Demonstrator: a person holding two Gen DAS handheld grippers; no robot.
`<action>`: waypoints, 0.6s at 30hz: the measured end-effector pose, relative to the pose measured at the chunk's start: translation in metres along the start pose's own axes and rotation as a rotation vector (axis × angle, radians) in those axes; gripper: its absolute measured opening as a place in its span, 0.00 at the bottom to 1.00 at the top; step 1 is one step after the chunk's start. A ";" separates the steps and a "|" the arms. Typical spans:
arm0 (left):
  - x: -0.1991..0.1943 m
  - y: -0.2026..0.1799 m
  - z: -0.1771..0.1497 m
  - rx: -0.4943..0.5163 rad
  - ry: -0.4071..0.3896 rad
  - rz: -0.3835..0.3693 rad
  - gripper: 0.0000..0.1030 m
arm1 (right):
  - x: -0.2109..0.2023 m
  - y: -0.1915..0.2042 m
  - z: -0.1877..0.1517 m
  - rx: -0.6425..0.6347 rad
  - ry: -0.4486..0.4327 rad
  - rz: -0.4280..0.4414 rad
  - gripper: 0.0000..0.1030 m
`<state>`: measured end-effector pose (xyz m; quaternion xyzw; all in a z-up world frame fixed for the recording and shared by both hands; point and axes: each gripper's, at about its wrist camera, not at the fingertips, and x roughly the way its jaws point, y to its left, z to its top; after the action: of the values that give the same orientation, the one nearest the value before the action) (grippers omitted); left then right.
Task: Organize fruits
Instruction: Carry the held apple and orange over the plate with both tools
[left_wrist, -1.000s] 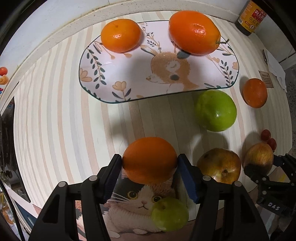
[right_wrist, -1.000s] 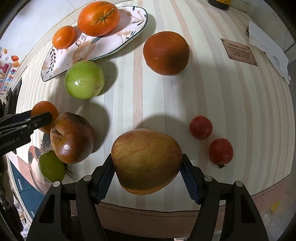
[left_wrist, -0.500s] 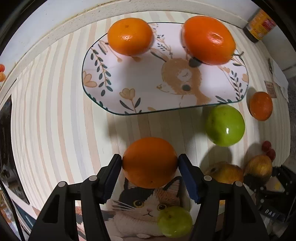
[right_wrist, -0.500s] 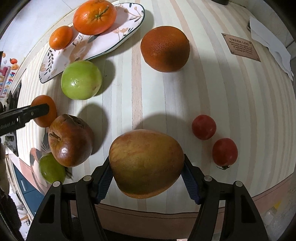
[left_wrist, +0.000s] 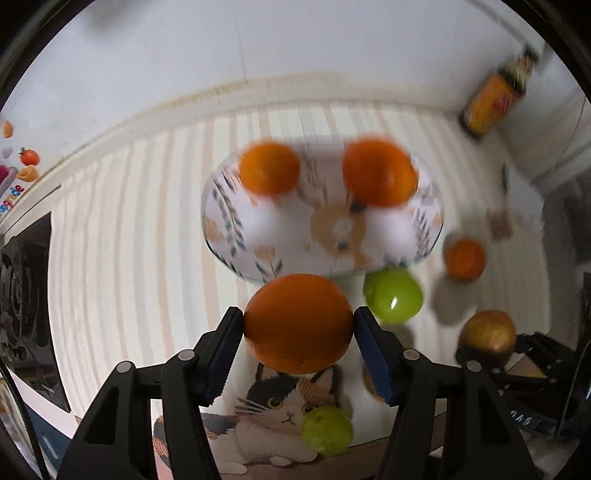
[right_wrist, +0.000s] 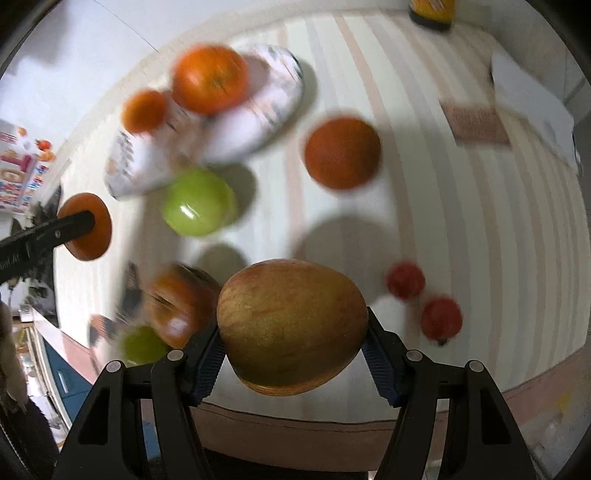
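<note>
Clamping an orange (left_wrist: 297, 323), the left gripper (left_wrist: 298, 332) faces the deer plate (left_wrist: 373, 236) dead ahead toward the worktop's far edge; the right gripper (right_wrist: 291, 334) grips an apple (right_wrist: 291, 321), plate far-left.

My left wrist view looks forward and down along its fingers, raised off the striped table (left_wrist: 122, 229), facing the back wall (left_wrist: 184, 59) with the printed plate (left_wrist: 402, 236) ahead. My right wrist view looks down from nearer the table's front edge, angled left across it. Both share the plate (right_wrist: 236, 136), the green apple (left_wrist: 393, 295) (right_wrist: 197, 206) and the loose orange (left_wrist: 464, 258) (right_wrist: 341, 153). Both are motion-blurred.
</note>
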<state>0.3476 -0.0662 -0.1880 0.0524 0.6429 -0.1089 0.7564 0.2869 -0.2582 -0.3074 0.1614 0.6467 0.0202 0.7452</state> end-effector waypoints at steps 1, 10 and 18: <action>-0.007 0.004 0.005 -0.014 -0.007 0.000 0.58 | -0.009 0.009 0.009 -0.017 -0.023 0.010 0.68; 0.022 0.070 0.051 -0.317 0.014 -0.073 0.58 | 0.010 0.087 0.093 -0.048 -0.042 0.098 0.68; 0.075 0.092 0.065 -0.420 0.119 -0.122 0.58 | 0.079 0.123 0.129 -0.062 0.059 0.017 0.68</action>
<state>0.4429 0.0019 -0.2565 -0.1390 0.6970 -0.0148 0.7033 0.4471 -0.1501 -0.3356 0.1428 0.6662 0.0515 0.7301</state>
